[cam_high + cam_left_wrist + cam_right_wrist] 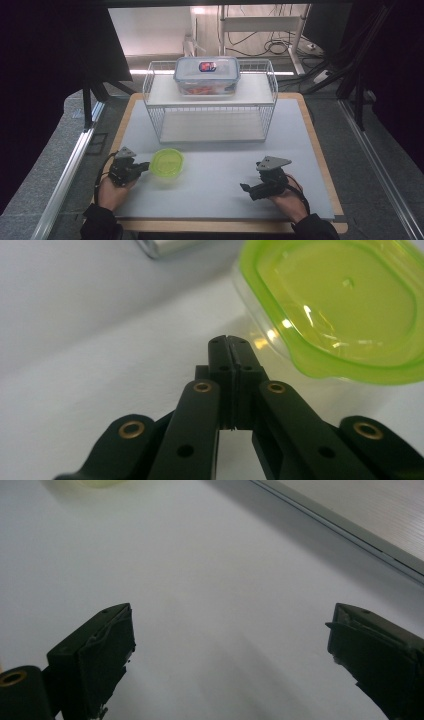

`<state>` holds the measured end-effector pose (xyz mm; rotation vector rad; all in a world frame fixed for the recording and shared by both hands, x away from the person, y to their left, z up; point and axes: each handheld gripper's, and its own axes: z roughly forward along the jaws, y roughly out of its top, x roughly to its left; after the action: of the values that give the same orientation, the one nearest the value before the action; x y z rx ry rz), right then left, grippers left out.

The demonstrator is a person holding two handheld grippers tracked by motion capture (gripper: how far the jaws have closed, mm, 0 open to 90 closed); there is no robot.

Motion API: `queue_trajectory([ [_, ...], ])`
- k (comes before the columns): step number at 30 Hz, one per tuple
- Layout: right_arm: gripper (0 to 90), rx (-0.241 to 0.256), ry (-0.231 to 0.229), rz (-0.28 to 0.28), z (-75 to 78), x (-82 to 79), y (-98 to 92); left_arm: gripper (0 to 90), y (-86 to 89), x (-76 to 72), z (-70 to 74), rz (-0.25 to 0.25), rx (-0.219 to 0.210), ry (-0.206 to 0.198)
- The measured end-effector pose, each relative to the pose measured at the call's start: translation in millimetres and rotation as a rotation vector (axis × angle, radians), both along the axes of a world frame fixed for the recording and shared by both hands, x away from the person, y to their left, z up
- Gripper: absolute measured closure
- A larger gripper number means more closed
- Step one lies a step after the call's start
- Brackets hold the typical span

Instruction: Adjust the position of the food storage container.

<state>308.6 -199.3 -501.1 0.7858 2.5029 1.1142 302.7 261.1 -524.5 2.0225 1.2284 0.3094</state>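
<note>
left gripper (142, 167): black two-jaw tool held in the person's left hand at the near left of the tabletop; in the left gripper view (231, 342) its jaws are pressed flat together with nothing between them.
left jaw tips: just beside the near-left edge of the small round clear plastic container with a lime-green lid (167, 162); from the left gripper view (332, 305) i cannot tell whether they touch it.
green-lidded container: sits upright on the white tabletop (220, 165), lid on, in front of the left end of the white wire basket shelf (210, 100).
right gripper (247, 190): held in the person's right hand at the near right, well apart from the green-lidded container; in the right gripper view (230, 645) its jaws stand wide apart over bare tabletop, grasping nothing.
shelf top: carries a clear rectangular lidded food box with red contents (206, 75), resting flat near the middle.
</note>
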Motion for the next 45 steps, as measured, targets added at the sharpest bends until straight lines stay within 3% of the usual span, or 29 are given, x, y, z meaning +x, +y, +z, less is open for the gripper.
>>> queue_trajectory([
  [6, 4.6, 0.000, 0.000, 0.000, 0.2, -0.4, 0.2, 89.9, -13.6, 5.1, -7.7, -0.054, 0.028, 0.013],
  [13, 4.6, -0.003, -0.001, 0.004, -0.3, -0.2, 0.4, 89.9, -28.6, 7.2, -9.6, -0.095, 0.024, 0.018],
  [22, 4.6, -0.006, 0.005, 0.003, -1.3, 0.1, 1.0, 89.8, -67.1, 7.2, -6.7, -0.178, 0.061, 0.006],
  [32, 4.6, -0.008, 0.006, 0.005, -2.1, 0.6, 1.0, 89.8, -103.2, 1.9, -4.2, -0.247, 0.058, 0.010],
  [37, 4.6, -0.008, 0.010, 0.004, -2.2, 0.3, 1.3, 89.5, -115.2, 2.4, -4.3, -0.254, 0.071, 0.007],
  [45, 4.6, -0.005, 0.016, 0.005, -2.2, 0.6, 0.7, 84.7, -105.0, -1.3, -0.7, -0.215, 0.088, 0.000],
])
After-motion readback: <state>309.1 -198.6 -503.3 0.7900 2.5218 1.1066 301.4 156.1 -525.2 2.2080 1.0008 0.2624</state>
